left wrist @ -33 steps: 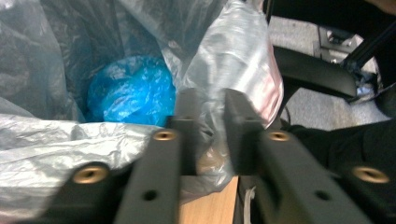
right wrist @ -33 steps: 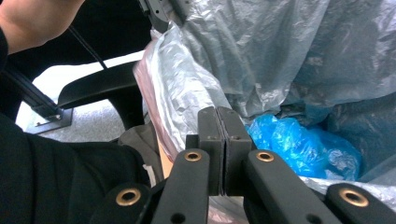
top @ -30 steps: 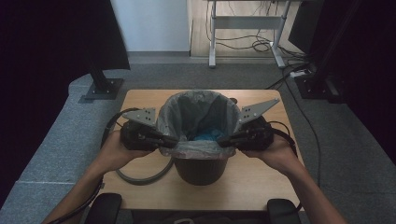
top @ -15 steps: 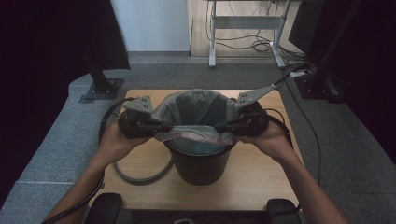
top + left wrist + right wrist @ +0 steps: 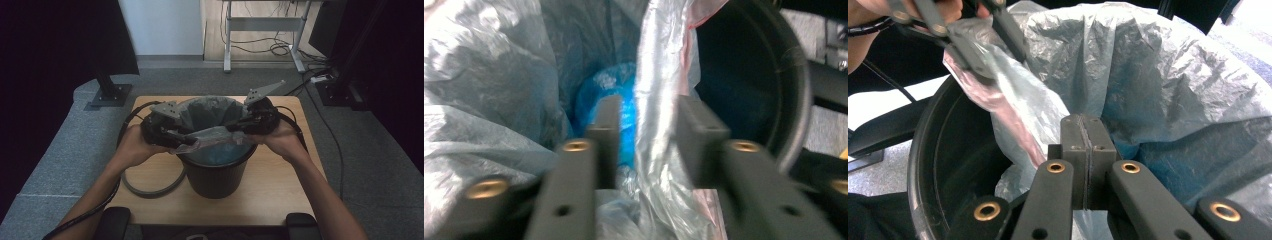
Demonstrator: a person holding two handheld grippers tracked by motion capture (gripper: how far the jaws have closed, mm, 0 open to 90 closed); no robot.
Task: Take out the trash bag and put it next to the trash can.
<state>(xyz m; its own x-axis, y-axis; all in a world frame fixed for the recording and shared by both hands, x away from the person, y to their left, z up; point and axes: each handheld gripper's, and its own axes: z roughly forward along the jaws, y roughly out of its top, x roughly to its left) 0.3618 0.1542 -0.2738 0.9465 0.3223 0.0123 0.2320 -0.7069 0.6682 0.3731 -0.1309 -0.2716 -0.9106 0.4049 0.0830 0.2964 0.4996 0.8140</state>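
High view. A round black plastic bucket [image 5: 218,170] stands on a pale wooden bench [image 5: 280,192], lined with a thin, crinkled, translucent grey bag [image 5: 210,114]. The left gripper [image 5: 172,137] and the right gripper [image 5: 235,127] face each other across the bucket's mouth, each in a hand, and a loose band of the bag's film stretches between them over the near rim. A grey ribbed hose [image 5: 150,187] curls on the bench beside the left hand [image 5: 131,147]. Each gripper carries a grey three-cornered plate.

Left gripper view. Two blunt black jaws rise from below with a clear gap between them; they have just been opening. A glossy, pleated strip of the bag [image 5: 659,95], pink-tinged at one edge, runs up through that gap and lies close to the jaw faces; no firm pinch is visible. Beyond the jaws, crumpled blue film [image 5: 616,95] sits deep in the bag. The bucket's smooth dark inner wall [image 5: 754,85] curves past the right-hand jaw.

Right gripper view. The right gripper [image 5: 1087,145] has its two flat jaws pressed together, with only a thin seam between them, clamped on the bag's film [image 5: 1168,75] at the rim. Ahead and to the upper left, the left gripper [image 5: 983,40] has the pink-edged fold between its slim jaws. The bucket's [image 5: 948,165] glossy rim curves below it.
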